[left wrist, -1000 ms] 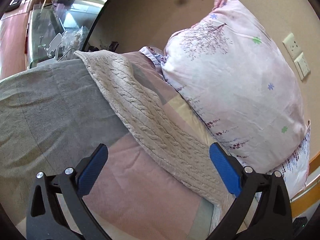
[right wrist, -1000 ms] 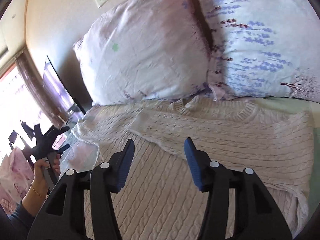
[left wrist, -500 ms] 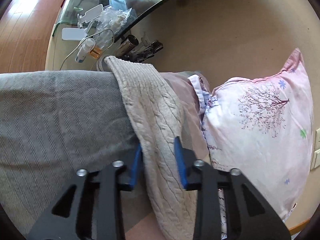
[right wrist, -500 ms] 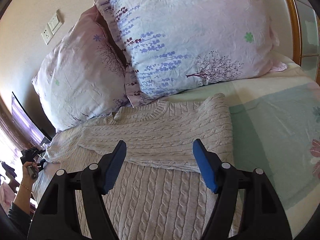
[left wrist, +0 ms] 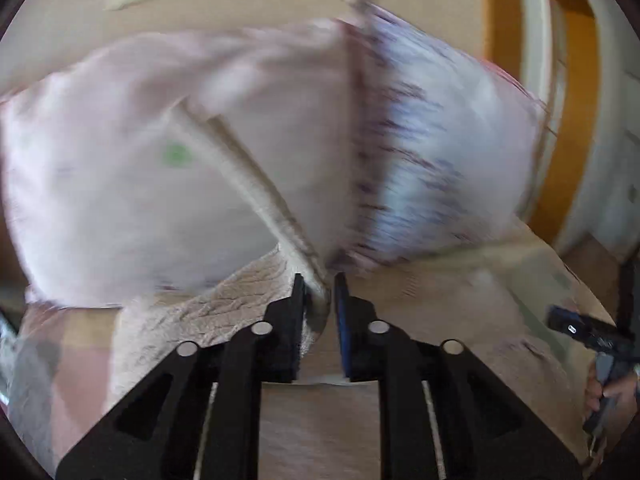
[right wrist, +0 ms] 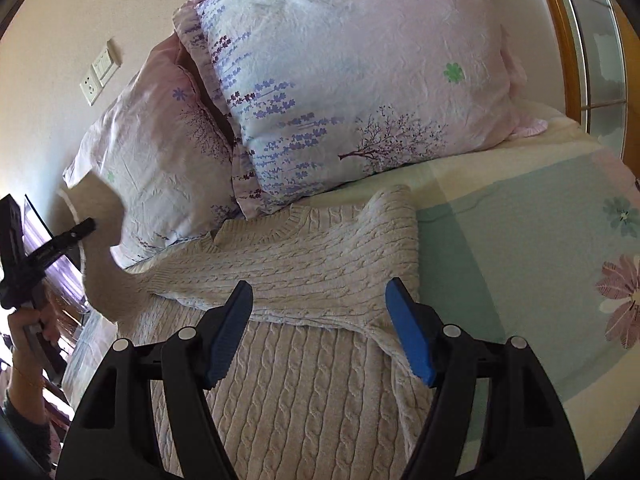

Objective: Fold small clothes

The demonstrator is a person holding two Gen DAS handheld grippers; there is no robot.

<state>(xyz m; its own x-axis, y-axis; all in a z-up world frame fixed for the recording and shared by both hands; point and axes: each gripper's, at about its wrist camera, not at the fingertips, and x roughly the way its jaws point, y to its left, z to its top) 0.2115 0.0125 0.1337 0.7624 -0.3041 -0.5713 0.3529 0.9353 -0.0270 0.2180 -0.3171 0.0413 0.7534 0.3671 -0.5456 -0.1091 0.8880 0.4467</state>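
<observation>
1. The cream cable-knit sweater (right wrist: 304,280) lies on the bed just in front of the lavender-print pillow (right wrist: 360,80), one sleeve already folded across its chest.
2. The left gripper (left wrist: 318,292) is clamped on the other sleeve (left wrist: 256,184), lifted beside that pillow; a thin pinch could slip mid-swing.
3. The right gripper (right wrist: 320,332) hovers spread over the sweater, pinning nothing, so the body may drag and bunch.

Left view motion-blurred, right sharp, daylit, fisheye-warped
</observation>
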